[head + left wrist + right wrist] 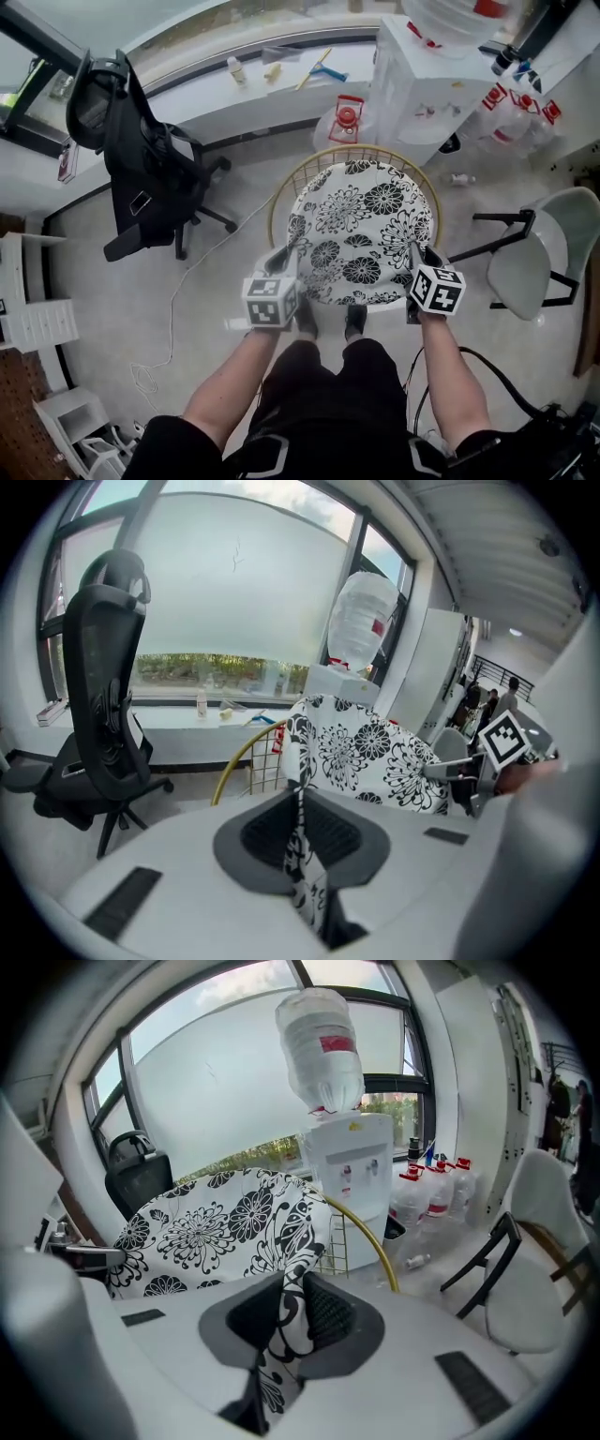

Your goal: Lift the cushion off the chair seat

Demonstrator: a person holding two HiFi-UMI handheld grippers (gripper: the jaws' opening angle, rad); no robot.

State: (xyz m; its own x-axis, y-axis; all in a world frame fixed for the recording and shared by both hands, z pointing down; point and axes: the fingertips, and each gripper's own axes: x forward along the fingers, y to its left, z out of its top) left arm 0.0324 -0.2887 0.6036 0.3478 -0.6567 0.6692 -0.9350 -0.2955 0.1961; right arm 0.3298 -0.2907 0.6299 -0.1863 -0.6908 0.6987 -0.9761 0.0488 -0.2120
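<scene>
The round cushion, white with black flowers, hangs tilted above the gold wire chair, its near edge raised. My left gripper is shut on the cushion's near left edge, and my right gripper is shut on its near right edge. In the left gripper view the cushion fabric is pinched between the dark pads of the left gripper. The right gripper view shows the cushion fabric clamped the same way in the right gripper. The chair seat is hidden under the cushion.
A black office chair stands to the left. A white water dispenser with several bottles is behind the wire chair. A grey chair is at the right. A white cable lies on the floor.
</scene>
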